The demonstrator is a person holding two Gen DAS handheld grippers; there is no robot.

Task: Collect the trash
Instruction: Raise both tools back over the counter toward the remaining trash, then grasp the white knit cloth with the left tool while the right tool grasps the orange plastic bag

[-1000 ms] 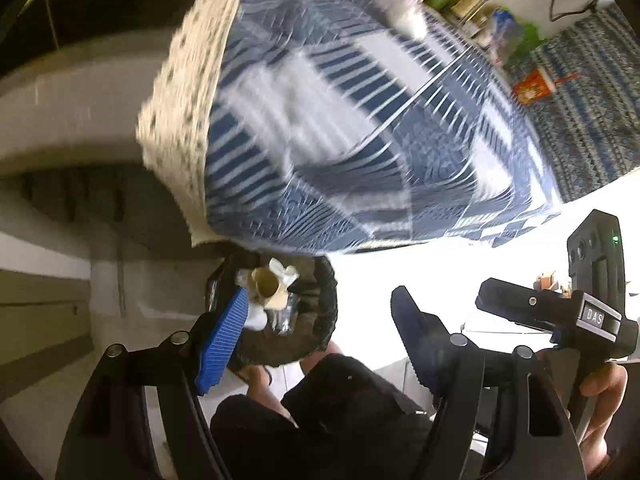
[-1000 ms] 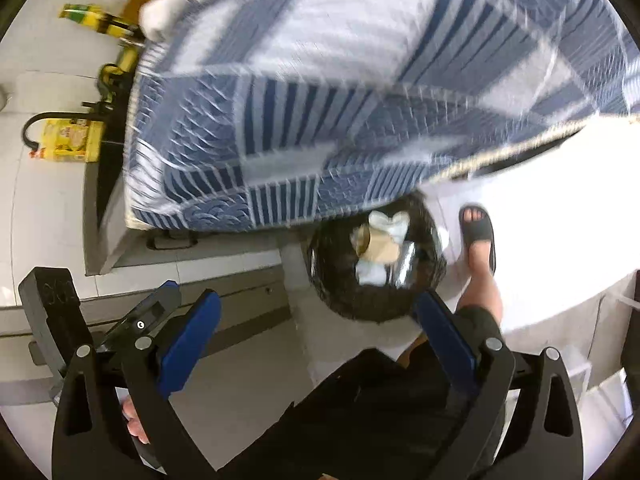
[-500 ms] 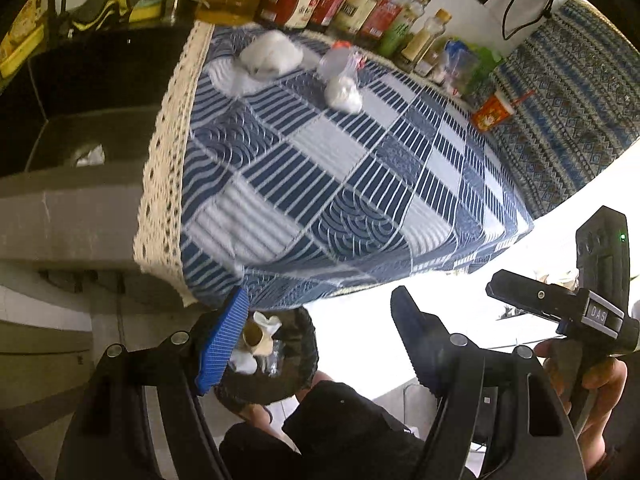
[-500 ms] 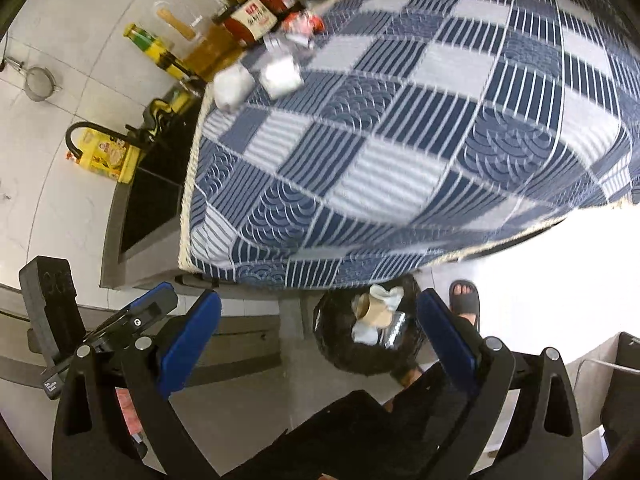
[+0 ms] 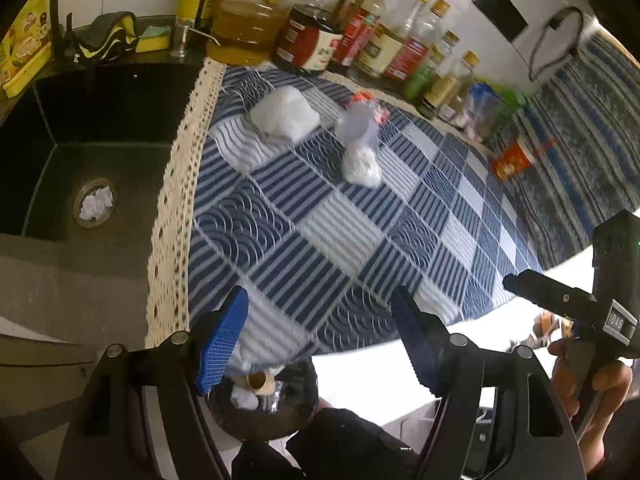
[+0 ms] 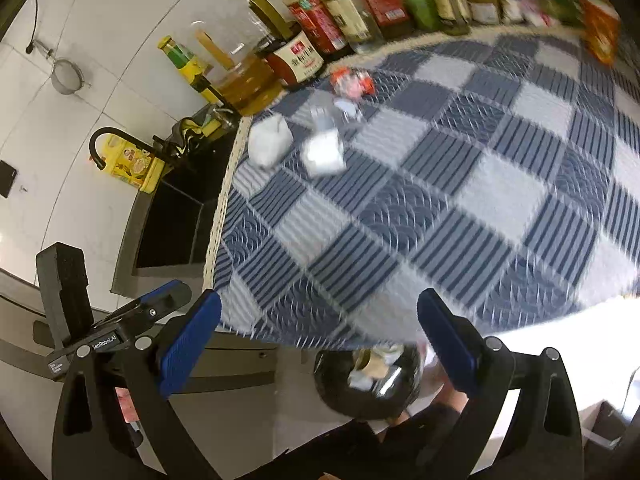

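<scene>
Remaining trash on the counter: one crumpled white wad (image 5: pixel 285 115) near the lace-trimmed sink-side edge of the checkered cloth (image 5: pixel 344 236), one clear plastic bag of white material (image 5: pixel 360 148) just beside it, and one red-and-white wrapper (image 6: pixel 352 80) toward the back edge by the bottles. Black-lined bin (image 6: pixel 368 380) on the floor below the front edge, holding a cardboard tube and several scraps; exact number not countable. One further white wad (image 5: pixel 95 205) lodged in the sink drain. Change noted: a second ago both cameras pointed down at the bin; now raised and aimed across the cloth toward the back corner, suggesting a drop completed and the next pickup beginning. Left gripper (image 5: pixel 320 340) wide apart, nothing between the pads. Right gripper (image 6: pixel 320 344) likewise spread and empty. Three counter items outstanding.
</scene>
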